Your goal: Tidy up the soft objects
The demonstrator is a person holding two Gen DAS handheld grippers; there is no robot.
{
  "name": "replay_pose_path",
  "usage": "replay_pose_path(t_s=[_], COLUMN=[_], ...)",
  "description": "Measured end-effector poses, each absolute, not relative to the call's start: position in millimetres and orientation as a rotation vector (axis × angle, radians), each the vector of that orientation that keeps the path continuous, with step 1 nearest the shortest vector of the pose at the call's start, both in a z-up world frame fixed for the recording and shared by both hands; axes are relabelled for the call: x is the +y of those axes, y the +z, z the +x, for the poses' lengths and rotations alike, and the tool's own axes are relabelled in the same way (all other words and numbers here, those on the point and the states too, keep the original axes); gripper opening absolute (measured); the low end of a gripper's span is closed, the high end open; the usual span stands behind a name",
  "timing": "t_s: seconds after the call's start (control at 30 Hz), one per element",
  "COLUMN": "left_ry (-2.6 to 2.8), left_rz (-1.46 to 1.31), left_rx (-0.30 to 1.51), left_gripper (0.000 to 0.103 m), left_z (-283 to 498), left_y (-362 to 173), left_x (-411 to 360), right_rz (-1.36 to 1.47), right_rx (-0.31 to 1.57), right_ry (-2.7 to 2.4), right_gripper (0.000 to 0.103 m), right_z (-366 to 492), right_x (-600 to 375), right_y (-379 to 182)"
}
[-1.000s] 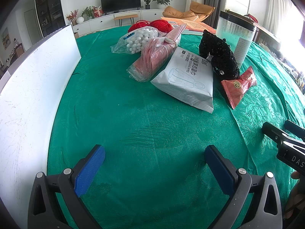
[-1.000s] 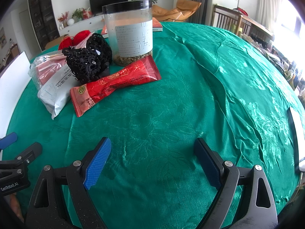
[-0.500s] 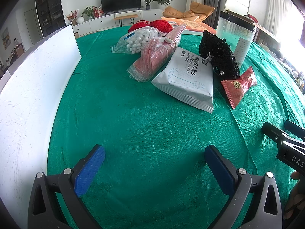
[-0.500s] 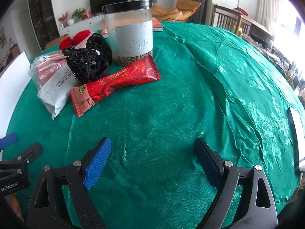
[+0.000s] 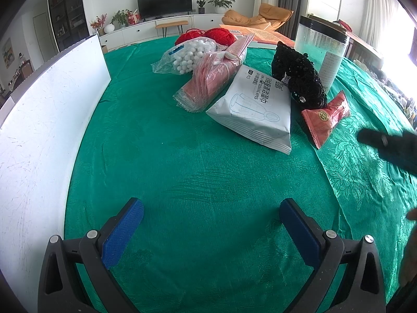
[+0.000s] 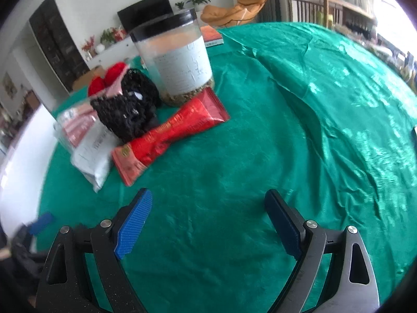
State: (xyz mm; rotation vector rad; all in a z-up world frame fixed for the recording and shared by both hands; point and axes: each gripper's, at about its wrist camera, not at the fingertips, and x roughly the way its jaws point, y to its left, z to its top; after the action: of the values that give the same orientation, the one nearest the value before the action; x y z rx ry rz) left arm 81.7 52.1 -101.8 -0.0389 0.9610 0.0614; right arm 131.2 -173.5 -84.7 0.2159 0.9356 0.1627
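A white wipes pack (image 5: 254, 109) is lying flat mid-desk, overlapping a pink packet bundle (image 5: 211, 80). A black beaded pouch (image 5: 299, 78) is resting against it, beside a red snack packet (image 5: 325, 117). A bag of white balls (image 5: 187, 56) and red yarn (image 5: 206, 35) are sitting behind.

I count 2 red yarn balls (image 5: 206, 35) | 1 bag of white balls (image 5: 187, 56) | 1 pink packet (image 5: 211, 82) | 1 white pouch (image 5: 254, 109) | 1 black beaded piece (image 5: 299, 78) | 1 red snack pack (image 6: 172, 133) | 1 jar (image 6: 179, 60)
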Motion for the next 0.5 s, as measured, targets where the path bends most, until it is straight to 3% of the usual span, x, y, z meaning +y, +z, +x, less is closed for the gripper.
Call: replay_pose_path(t_s=[0.23,0.3,0.33,0.43,0.5], left_ry=[0.056,0.052,0.047,0.031,0.028], left_rz=[-0.039,-0.031,-0.033,-0.023,-0.022], left_rx=[0.962,0.974,0.99,1.01,1.001], left_gripper=[0.103,0.103,0.103,0.103,0.103], left_z=[82.4,83.1,82.5,81.1,81.6], left_y=[-101.6,-100.8,-100.6,-100.3,-100.9], left_x=[53.3,53.1,53.0,52.7,53.4], right_rz=[0.217,0.193,0.185,0.188,0.165], right_rx=[0.979,0.953,0.951,0.987,0.994], right_ry=[0.186,0.179,0.195,0.234,0.215], right_gripper=[0.085,0.063,0.04,0.028,0.028], right_z=[190.4,190.2,188.7,180.3,177.4], right_x=[-125.3,-121.5,-122.8,-146.4,-171.3], right_y=[-88.5,-88.5,-88.3,-88.1,-86.1])
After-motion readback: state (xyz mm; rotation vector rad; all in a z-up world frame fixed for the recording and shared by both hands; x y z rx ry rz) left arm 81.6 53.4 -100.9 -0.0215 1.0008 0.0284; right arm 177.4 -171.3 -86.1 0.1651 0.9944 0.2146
